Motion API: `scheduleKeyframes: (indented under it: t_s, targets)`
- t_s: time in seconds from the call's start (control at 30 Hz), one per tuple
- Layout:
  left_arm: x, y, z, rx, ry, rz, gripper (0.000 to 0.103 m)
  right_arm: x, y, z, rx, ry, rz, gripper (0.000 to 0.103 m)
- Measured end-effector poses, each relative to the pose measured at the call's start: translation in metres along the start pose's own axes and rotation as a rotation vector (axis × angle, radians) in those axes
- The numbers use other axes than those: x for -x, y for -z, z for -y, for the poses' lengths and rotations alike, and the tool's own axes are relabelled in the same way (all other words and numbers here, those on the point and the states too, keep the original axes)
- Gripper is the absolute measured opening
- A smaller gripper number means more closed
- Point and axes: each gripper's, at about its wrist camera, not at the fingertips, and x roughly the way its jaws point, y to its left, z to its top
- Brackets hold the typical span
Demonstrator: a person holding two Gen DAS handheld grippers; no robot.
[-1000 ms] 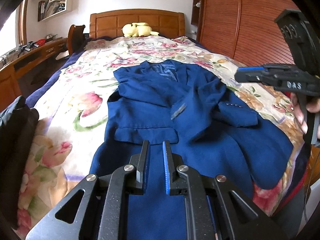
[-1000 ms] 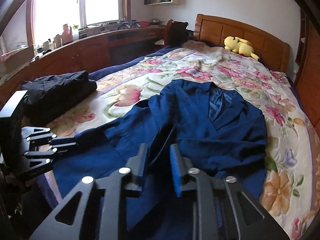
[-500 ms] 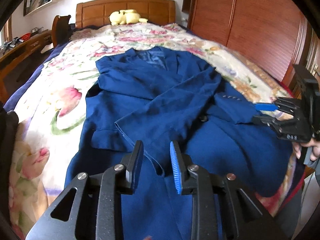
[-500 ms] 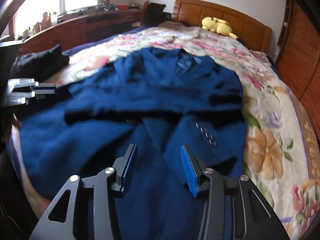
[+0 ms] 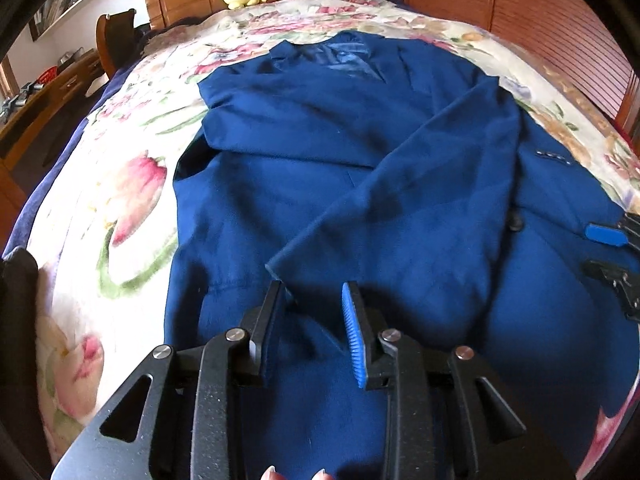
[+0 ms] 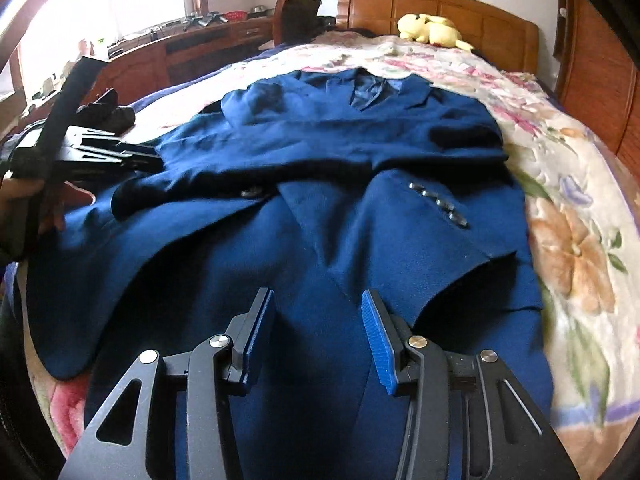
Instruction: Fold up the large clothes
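One blue jacket [image 5: 360, 168] lies beneath my two grippers; left fingers [image 5: 356, 328] and right fingers [image 6: 376, 336] spread, pinching nothing; four sleeve buttons [image 6: 438, 202] ahead.

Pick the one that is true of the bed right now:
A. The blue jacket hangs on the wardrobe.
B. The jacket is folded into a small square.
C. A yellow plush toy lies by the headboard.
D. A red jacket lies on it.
C: the yellow plush toy lies against the wooden headboard, beyond the blue jacket spread on the floral bedspread.

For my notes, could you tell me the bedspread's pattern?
The bedspread is cream with a pink and orange floral print, clearest in the right wrist view.
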Motion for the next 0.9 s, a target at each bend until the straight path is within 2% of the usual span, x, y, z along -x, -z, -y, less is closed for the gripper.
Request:
scheduleKeyframes:
  t_s: [0.47,0.67,0.7,0.8,0.9]
  targets:
    - [-0.02,-0.012,-0.013,0.068,0.008,-0.027,0.03,-0.002,0.015,-0.003,0.009,0.016,0.023,0.047]
    - [-0.026,-0.014,-0.019,0.051,0.054,-0.061,0.03,-0.001,0.016,-0.003,0.013,0.019,0.024,0.047]
    - [-0.026,-0.015,-0.018,0.038,0.065,-0.073,0.028,-0.001,0.016,-0.003,0.013,0.019,0.025,0.047]
    - [-0.022,-0.015,-0.015,0.0,0.108,-0.096,0.008,-0.001,0.016,-0.003,0.014,0.018,0.024,0.047]
    - [-0.015,-0.012,-0.006,-0.061,0.086,-0.092,0.004,-0.001,0.016,-0.003,0.013,0.016,0.024,0.047]
